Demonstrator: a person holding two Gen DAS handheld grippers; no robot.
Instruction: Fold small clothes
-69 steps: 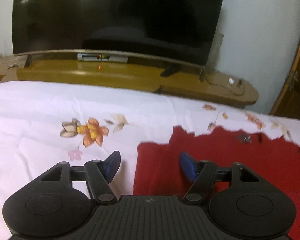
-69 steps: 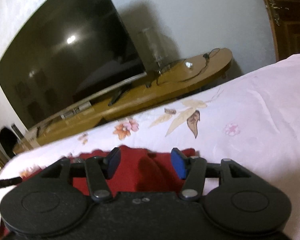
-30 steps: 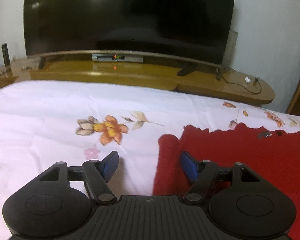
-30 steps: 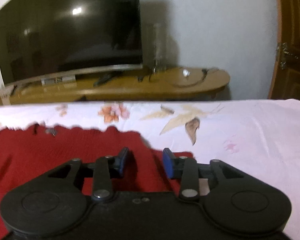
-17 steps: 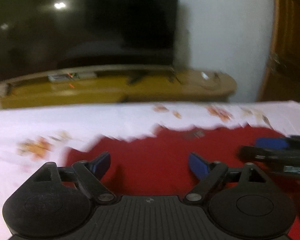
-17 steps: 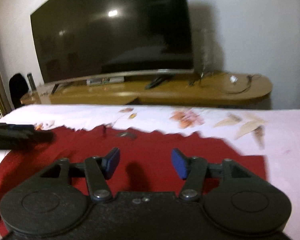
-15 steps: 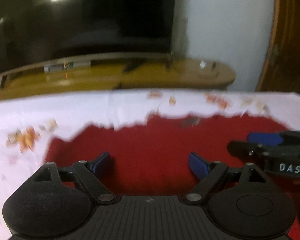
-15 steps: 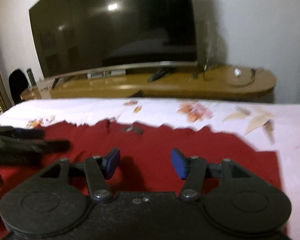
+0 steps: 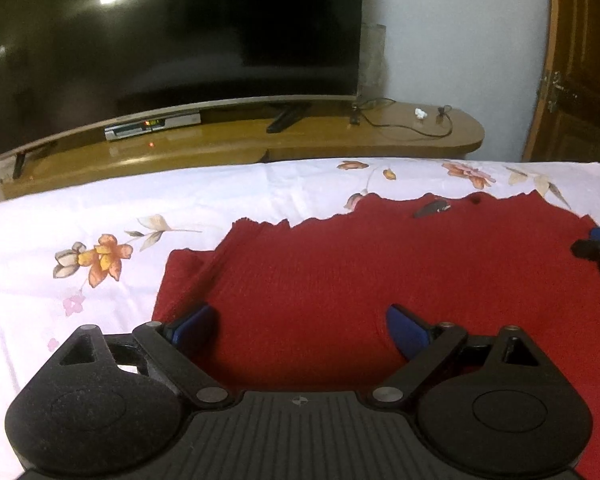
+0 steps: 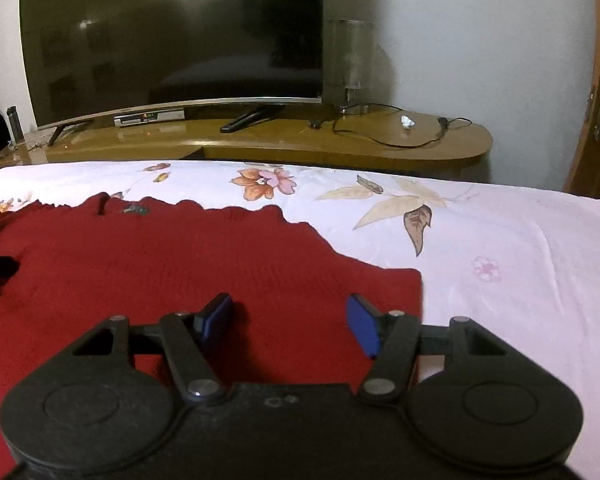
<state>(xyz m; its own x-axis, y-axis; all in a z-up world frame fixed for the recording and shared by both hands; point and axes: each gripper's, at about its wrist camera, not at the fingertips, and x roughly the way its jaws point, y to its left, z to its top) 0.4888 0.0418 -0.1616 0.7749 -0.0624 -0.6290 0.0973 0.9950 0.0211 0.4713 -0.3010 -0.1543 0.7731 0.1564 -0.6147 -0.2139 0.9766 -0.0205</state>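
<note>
A red knitted garment [image 9: 380, 272] lies spread flat on a white floral bedsheet [image 9: 100, 208]; it also shows in the right wrist view [image 10: 172, 264]. My left gripper [image 9: 300, 324] is open and empty, hovering just above the garment's left part. My right gripper [image 10: 288, 318] is open and empty, over the garment's right part near its right edge. The right gripper's tip shows at the right edge of the left wrist view [image 9: 598, 246]. A small dark tag [image 9: 432, 209] sits near the garment's far edge.
Beyond the bed stands a wooden TV bench [image 9: 300, 136] with a large dark TV [image 9: 172, 36], a set-top box [image 9: 152, 124] and cables [image 10: 400, 132]. A wooden door [image 9: 580, 64] is at the right. Bare sheet lies left [image 9: 40, 280] and right [image 10: 520, 280] of the garment.
Both grippers moved from the garment's outer edges inward over it, and the right one reopened from a narrower gap. The left view swung right, then back a little.
</note>
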